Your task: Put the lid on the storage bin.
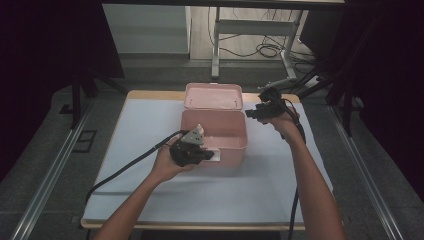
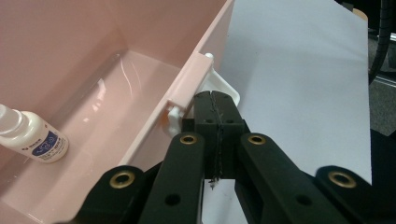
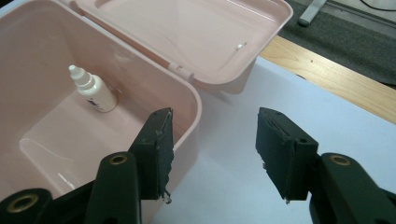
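An open pink plastic box (image 1: 235, 149) stands mid-table, its lid (image 1: 213, 96) folded back flat behind it. Inside lies a small white dropper bottle (image 2: 35, 137) with a blue label, tipped against the box's inner wall (image 3: 95, 93). My left gripper (image 1: 210, 156) is at the box's front wall; its jaws are shut, and their tips (image 2: 215, 95) rest against the white latch (image 2: 229, 89) under the rim. My right gripper (image 1: 250, 114) hovers open by the box's right rear corner. Its jaws (image 3: 215, 135) hold nothing, and one of them hangs over the box rim (image 3: 196, 107).
A white sheet (image 1: 150, 150) covers the table, with a wooden edge (image 3: 336, 79) showing at the back. Past the table stand a metal desk frame (image 1: 216, 45) and loose cables (image 1: 267, 49) on the floor. Dark curtains close in both sides.
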Tool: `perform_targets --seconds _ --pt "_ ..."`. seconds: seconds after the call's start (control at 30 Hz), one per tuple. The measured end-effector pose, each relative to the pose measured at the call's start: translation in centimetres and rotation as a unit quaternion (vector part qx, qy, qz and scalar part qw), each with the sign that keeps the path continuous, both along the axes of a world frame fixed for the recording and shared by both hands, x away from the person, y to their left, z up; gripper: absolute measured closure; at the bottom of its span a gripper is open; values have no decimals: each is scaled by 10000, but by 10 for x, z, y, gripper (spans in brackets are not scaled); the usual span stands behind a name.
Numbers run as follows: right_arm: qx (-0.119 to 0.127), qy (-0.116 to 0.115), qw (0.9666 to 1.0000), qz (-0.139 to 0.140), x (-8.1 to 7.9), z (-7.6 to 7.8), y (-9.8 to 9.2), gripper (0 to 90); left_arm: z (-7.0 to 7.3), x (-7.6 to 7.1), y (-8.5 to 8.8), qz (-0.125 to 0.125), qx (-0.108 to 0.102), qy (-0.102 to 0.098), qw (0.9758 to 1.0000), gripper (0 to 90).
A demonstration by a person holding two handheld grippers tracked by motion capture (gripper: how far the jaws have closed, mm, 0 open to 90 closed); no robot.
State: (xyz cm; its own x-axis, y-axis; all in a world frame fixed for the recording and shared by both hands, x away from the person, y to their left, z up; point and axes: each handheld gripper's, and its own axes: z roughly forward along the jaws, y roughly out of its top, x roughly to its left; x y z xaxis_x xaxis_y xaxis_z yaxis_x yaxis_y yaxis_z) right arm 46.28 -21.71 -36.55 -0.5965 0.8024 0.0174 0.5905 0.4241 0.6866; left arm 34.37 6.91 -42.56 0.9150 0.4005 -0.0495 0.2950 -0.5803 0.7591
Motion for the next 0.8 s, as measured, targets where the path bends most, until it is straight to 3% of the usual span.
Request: perform_targets --seconds 0.43,0.8 --pt "-48 59 9997 -227 19 -12 13 500 0 0 0 -12 -3 7 10000 900" --pt "-2 94 9991 -414 37 -12 26 528 0 1 1 -50 -5 7 10000 900"
